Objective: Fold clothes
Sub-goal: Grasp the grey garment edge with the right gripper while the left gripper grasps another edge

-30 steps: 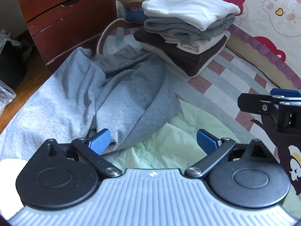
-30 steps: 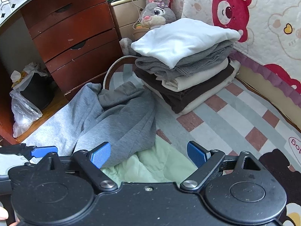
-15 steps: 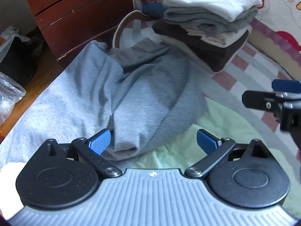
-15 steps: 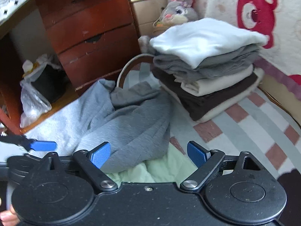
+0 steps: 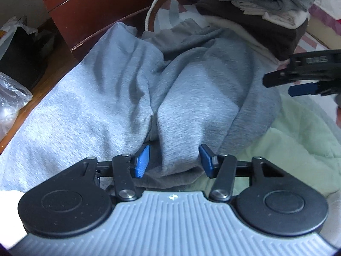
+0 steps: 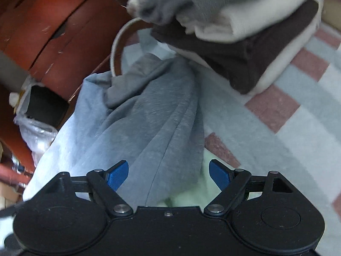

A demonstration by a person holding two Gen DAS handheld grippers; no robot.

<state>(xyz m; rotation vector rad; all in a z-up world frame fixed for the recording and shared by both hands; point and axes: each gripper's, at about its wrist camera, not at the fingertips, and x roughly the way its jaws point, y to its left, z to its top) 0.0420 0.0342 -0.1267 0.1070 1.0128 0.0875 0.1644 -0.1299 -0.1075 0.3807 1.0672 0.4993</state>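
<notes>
Left gripper closing around grey garment

The left gripper has a ribbed grey housing behind its fingers, flanked by two round black discs, with black link arms on silver pivot screws and blue ridged fingers. The right gripper has the same build, but its housing is plain black, with one small screw at its centre.

Blurred folded stack, top cut off
</notes>
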